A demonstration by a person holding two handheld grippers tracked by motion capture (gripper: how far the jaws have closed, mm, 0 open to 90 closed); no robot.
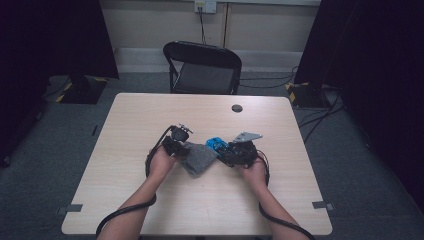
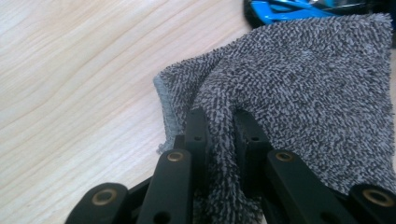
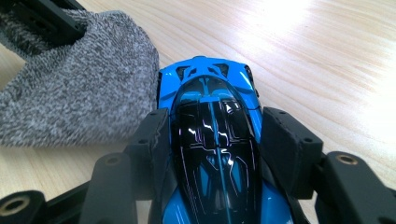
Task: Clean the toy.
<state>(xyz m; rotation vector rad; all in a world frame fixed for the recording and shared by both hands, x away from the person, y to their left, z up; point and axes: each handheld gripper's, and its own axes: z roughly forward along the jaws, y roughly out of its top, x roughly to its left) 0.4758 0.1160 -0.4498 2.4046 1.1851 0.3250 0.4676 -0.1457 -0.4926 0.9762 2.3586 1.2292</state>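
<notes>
With my left hand-held gripper (image 2: 219, 128) clamped on the grey cloth (image 2: 299, 88) and my right hand-held gripper (image 3: 215, 140) clamped on the blue toy car (image 3: 212, 140) mid-worktop (image 1: 150, 115), I judge wiping comes next, needing cloth drawn over car.

High view dim overall: worktop (image 1: 210, 200) is the brightest area, both side edges of the frame fall to near black. Low contrast, soft detail, slight noise. Shadows under hands faint, so light looks diffuse from overhead. Left tool view evenly lit, grey cloth (image 2: 299, 79) weave sharp mid-frame, tool links at bottom edge slightly soft. Right tool view: blown-out glare patch on worktop (image 3: 289, 18) top right, specular streaks on the blue toy car (image 3: 212, 135) canopy, near tool parts out of focus, cloth at left mildly soft.
</notes>
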